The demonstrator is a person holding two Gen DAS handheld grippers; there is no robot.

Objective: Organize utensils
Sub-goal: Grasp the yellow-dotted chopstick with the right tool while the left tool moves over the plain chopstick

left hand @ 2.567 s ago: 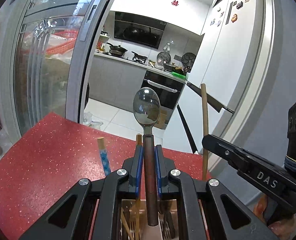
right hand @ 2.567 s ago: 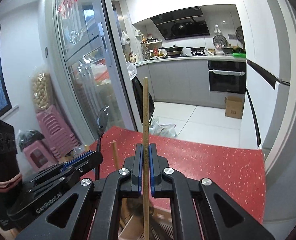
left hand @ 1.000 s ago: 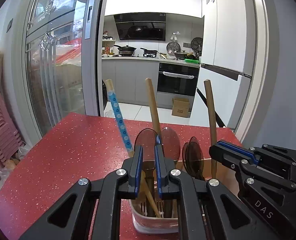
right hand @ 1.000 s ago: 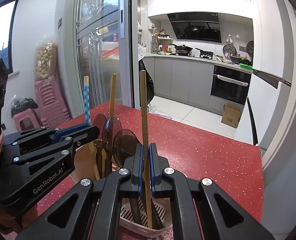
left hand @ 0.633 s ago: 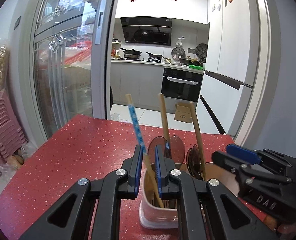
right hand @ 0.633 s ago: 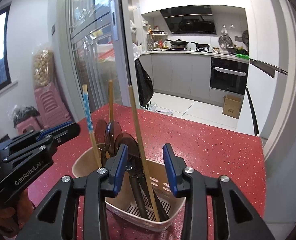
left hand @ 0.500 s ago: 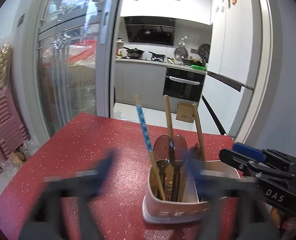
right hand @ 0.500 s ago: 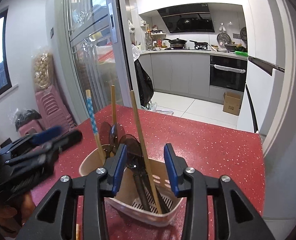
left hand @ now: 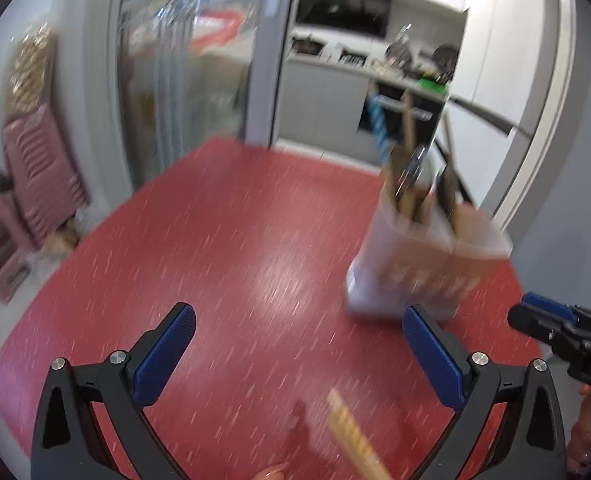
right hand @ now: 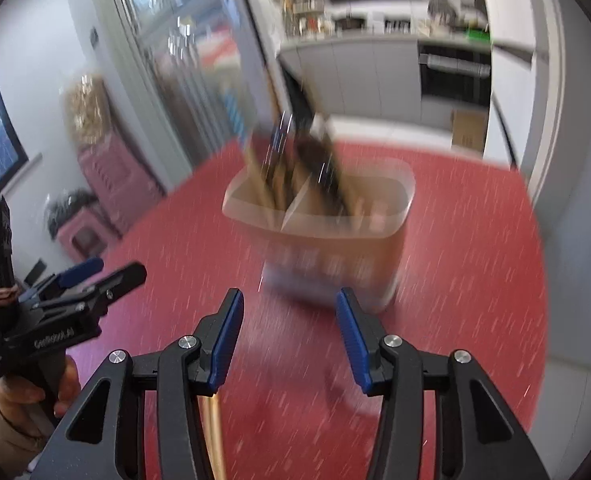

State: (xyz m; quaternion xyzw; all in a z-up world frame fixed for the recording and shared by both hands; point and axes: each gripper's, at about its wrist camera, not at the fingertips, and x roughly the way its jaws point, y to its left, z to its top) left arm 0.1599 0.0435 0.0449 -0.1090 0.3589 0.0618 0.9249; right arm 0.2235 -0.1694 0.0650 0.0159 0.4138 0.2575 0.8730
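Observation:
A beige and white utensil holder (left hand: 423, 260) stands upright on the red speckled table (left hand: 215, 260), blurred by motion. It holds spoons, wooden chopsticks and a blue patterned stick. It also shows in the right wrist view (right hand: 327, 232). My left gripper (left hand: 295, 356) is wide open and empty, left of and nearer than the holder. My right gripper (right hand: 287, 340) is open and empty, just in front of the holder. A wooden chopstick (left hand: 351, 436) lies on the table below my left gripper. A light stick (right hand: 213, 432) shows under my right gripper's left finger.
The right gripper's tip (left hand: 555, 328) sits at the right edge of the left wrist view. The left gripper and hand (right hand: 55, 320) are at the left of the right wrist view. Pink stools (left hand: 23, 200) and glass doors (left hand: 167, 60) lie beyond the table's left edge.
Both grippers let go of their utensils, opened wide and pulled back and down from the holder. The spoon and chopstick now stand in the holder. Both views are blurred by fast motion.

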